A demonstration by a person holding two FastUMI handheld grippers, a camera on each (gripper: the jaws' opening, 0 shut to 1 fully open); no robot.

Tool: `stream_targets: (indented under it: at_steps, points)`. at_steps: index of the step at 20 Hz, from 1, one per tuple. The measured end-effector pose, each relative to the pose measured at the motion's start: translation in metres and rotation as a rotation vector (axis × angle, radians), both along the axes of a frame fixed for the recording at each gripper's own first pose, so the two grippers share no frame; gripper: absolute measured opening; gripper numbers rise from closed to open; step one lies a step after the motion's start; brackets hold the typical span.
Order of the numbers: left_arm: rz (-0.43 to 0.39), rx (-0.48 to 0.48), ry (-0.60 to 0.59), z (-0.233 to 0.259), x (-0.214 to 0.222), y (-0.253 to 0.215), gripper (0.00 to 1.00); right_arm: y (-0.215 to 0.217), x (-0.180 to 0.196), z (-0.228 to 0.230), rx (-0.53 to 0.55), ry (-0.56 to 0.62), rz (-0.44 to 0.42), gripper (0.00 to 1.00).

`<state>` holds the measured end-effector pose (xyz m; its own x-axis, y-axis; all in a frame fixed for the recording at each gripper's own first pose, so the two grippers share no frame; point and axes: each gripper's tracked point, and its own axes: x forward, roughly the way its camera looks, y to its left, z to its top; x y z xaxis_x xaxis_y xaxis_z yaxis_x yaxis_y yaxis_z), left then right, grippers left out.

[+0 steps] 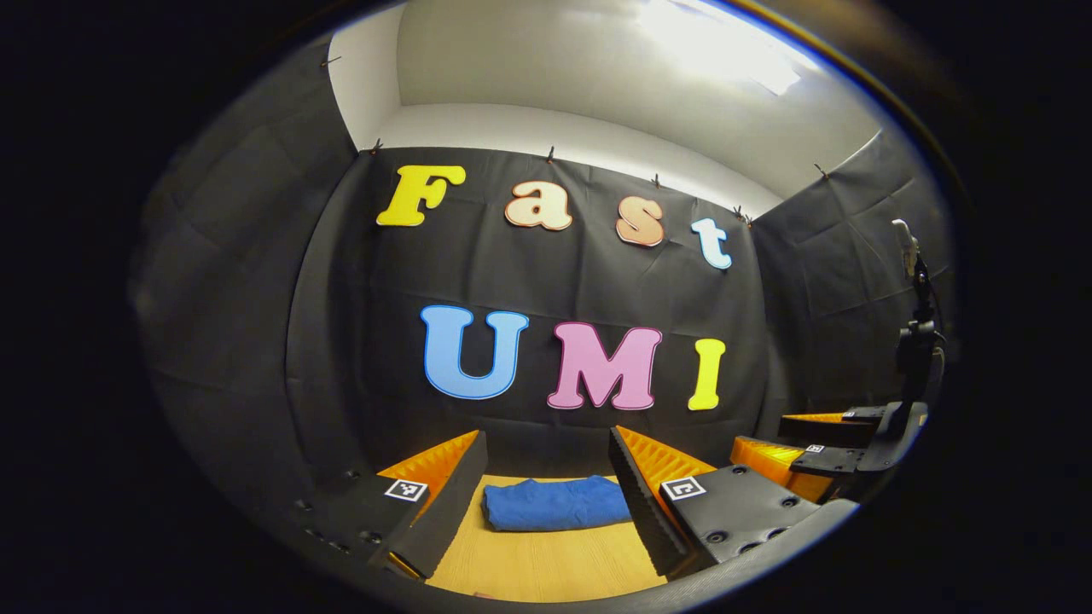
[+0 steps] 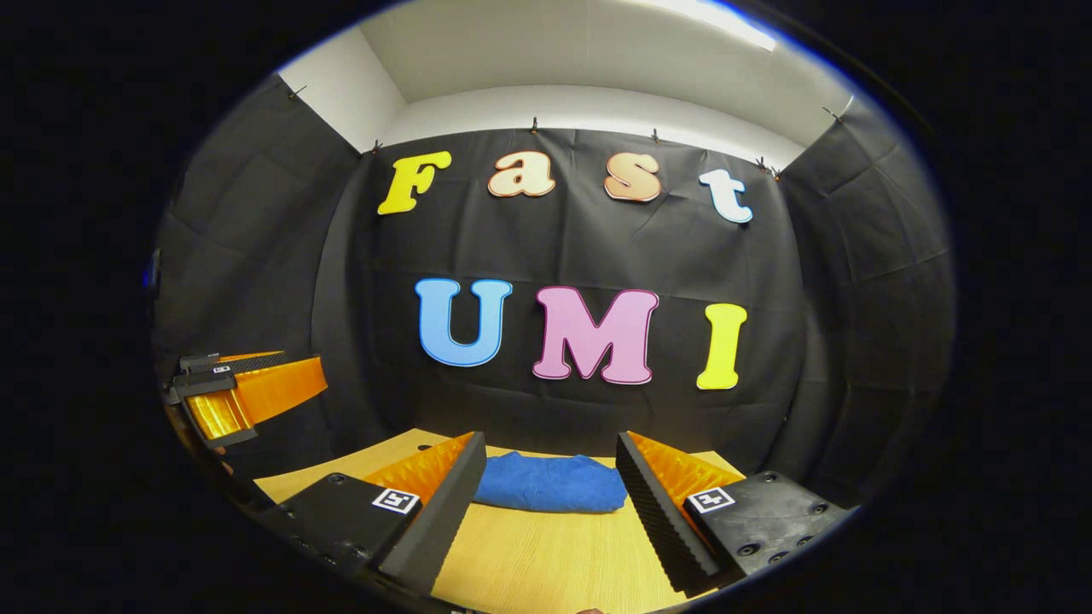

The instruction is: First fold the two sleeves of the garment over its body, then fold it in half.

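Left gripper view shows the blue cloth garment point(image 1: 554, 503) lying as a compact folded bundle on the pale wooden worktop point(image 1: 546, 567), so the folding looks complete. Both the left tongs point(image 1: 546, 503) and right tongs point(image 2: 550, 503) hang open and empty, short of it.

No readable text, brand or number stands on the things here. The only signs are small square black-and-white marker patterns, one on top of each finger base of the left gripper point(image 1: 546, 503) and the right gripper point(image 2: 550, 495), low in both frames; they carry no letters.
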<state>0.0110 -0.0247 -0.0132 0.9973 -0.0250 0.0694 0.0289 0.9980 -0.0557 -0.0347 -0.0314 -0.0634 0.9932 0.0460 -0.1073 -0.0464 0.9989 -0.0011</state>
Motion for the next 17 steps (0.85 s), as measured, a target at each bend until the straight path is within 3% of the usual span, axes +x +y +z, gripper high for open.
stream_targets:
  at_steps: [5,17]
  points:
    - [0.002,-0.005,0.013,-0.002,-0.003,-0.001,0.82,0.003,-0.007,0.019,-0.01,-0.062,0.011,0.96]
    - [-0.029,-0.032,-0.01,0.001,-0.001,-0.015,0.82,-0.004,-0.012,0.009,-0.031,-0.029,0.02,0.96]
